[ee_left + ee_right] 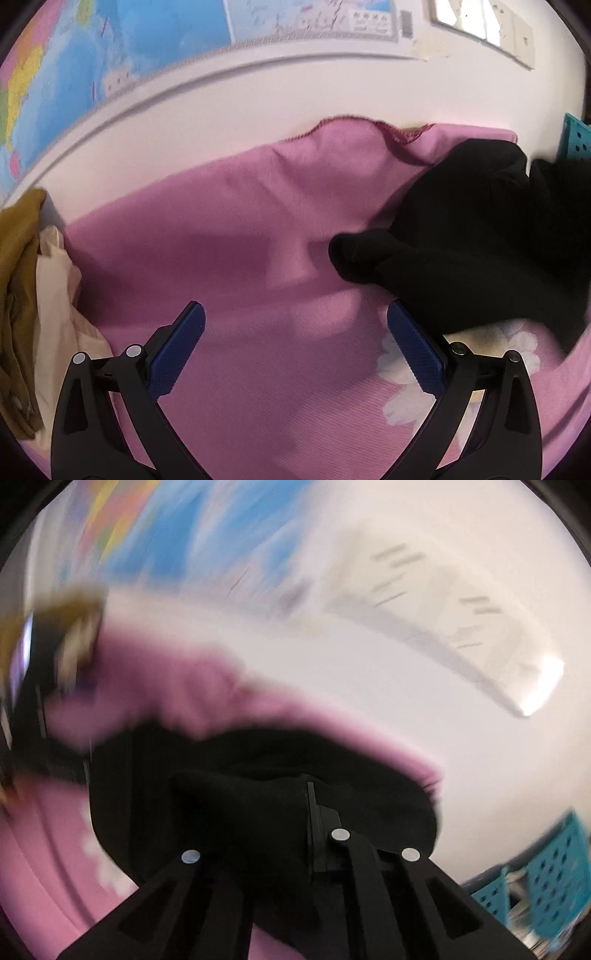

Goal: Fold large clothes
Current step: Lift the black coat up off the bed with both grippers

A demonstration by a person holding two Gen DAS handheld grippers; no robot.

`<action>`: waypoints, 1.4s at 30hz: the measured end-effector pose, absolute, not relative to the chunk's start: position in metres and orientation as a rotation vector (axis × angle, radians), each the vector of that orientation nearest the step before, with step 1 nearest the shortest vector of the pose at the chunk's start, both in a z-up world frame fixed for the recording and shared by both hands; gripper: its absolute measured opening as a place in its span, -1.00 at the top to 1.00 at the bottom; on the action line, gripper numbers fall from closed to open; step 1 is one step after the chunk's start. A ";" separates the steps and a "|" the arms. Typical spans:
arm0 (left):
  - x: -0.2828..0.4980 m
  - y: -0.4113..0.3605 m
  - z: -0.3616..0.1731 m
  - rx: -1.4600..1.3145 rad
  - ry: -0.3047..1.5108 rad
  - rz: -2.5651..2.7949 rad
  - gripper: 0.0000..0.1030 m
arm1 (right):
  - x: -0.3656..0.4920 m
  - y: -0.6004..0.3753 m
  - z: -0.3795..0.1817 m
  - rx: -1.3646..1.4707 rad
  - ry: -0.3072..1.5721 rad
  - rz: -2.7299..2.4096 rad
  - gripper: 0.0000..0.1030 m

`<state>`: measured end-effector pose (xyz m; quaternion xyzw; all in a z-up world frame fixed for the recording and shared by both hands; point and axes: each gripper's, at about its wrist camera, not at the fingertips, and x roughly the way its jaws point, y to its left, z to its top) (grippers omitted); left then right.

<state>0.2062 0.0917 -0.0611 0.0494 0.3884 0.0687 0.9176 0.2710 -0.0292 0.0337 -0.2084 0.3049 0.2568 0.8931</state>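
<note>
— Pink knit cloth (229, 236) is seen spread over most of the white table (236, 107), its stitched far edge (343, 122) humped up near the wall. White flower prints (402, 369) are noted on its near right part.

— And the dark item?

— Black garment (480, 236) is recorded lying on the right side of the pink cloth, one rounded fold pushed out toward the middle. Through the right wrist lens the same black garment (236, 775) is seen bunched directly against the right gripper (258, 812). Its fingers are drawn close with black fabric wedged between them, so a clamp on the garment is read, though heavy blur is noted.

— Left tool?

— Left gripper (295, 347) is held above the pink cloth, blue pads (177, 350) spread wide apart, nothing between them. Whether the tips touch the cloth cannot be told.

— Surroundings?

— Mustard fabric (14, 295) and cream fabric (55, 314) are logged heaped at the left edge, touching the pink cloth. A coloured map (110, 44) is fixed on the far wall. A teal perforated basket (576, 140) is placed at the far right, and shows low on the right in the other view (546, 864). Wall sockets (480, 22) are noted at upper right
</note>
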 end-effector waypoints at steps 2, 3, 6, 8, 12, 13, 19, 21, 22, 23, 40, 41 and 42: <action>0.207 0.090 -0.059 0.119 0.771 0.115 -0.89 | 0.280 -0.073 0.074 -0.228 0.609 0.514 0.93; 0.208 0.089 -0.057 0.119 0.763 0.098 -0.89 | 0.285 -0.091 0.089 -0.153 0.600 0.507 0.93; 0.211 0.075 -0.049 0.143 0.711 0.018 -0.89 | 0.293 -0.131 0.115 -0.023 0.571 0.482 0.93; 0.214 0.059 -0.046 0.177 0.677 -0.038 -0.89 | 0.296 -0.156 0.126 0.063 0.548 0.478 0.93; 0.223 0.025 -0.050 0.272 0.649 -0.172 -0.92 | 0.291 -0.174 0.133 0.103 0.535 0.477 0.93; 0.226 0.014 -0.056 0.320 0.650 -0.195 -0.92 | 0.289 -0.175 0.133 0.094 0.526 0.467 0.93; 0.247 -0.028 -0.075 0.449 0.733 -0.273 0.70 | 0.288 -0.195 0.140 0.136 0.528 0.459 0.93; 0.257 -0.034 -0.070 0.450 0.722 -0.231 0.72 | 0.287 -0.201 0.143 0.155 0.525 0.458 0.93; 0.261 -0.036 -0.064 0.444 0.705 -0.212 0.73 | 0.286 -0.206 0.147 0.156 0.518 0.442 0.93; 0.265 -0.040 -0.051 0.430 0.678 -0.190 0.74 | 0.285 -0.211 0.150 0.163 0.512 0.433 0.93; 0.208 -0.088 0.233 0.120 0.160 -0.245 0.75 | 0.140 -0.289 0.387 0.092 0.066 0.257 0.93; 0.193 -0.086 0.248 0.109 0.121 -0.245 0.75 | 0.125 -0.290 0.402 0.085 0.032 0.255 0.94; 0.174 -0.084 0.261 0.097 0.083 -0.244 0.75 | 0.110 -0.292 0.413 0.090 -0.001 0.259 0.93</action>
